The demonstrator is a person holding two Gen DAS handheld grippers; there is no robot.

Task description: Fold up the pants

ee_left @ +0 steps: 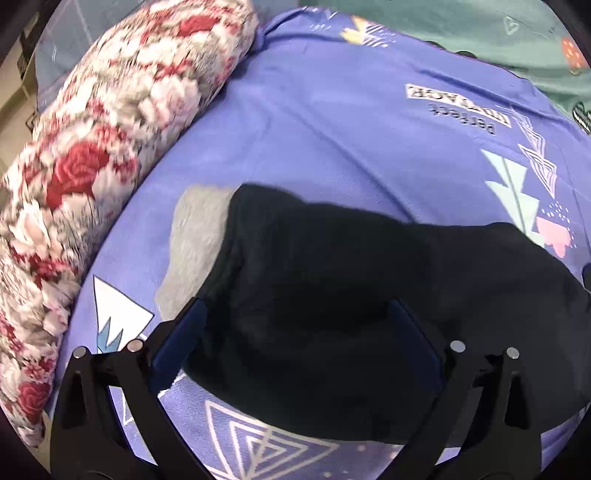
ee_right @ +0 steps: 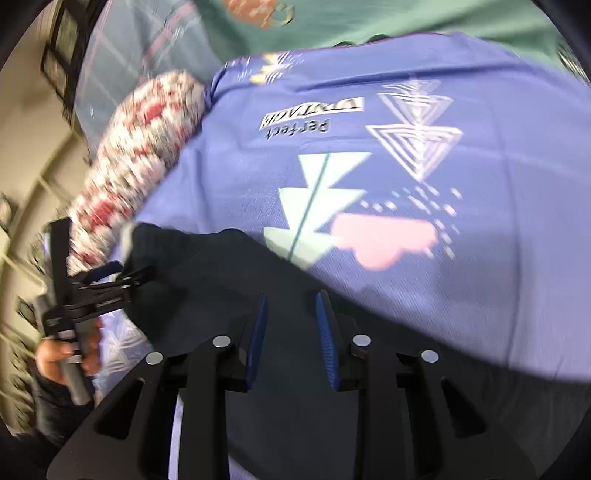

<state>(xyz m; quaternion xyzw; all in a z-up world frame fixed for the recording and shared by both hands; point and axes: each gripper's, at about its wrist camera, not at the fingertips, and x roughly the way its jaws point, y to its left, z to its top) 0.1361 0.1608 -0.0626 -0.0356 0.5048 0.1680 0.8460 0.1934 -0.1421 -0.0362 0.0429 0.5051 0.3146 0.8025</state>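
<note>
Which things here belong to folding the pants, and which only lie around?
For the job:
pants
left hand-held gripper
right hand-held gripper

Lying about:
floral blanket roll
purple sheet
green cloth

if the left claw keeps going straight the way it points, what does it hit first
Probably the black pants: the left claw is open with the dark cloth lying right between its fingers, on the purple bedsheet. Depth is unclear.

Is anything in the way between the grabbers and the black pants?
Nothing visible. The left gripper is open with the black pants right between its fingers. The right gripper hangs directly over the pants too. The flowery pillow lies off to the side.
</note>
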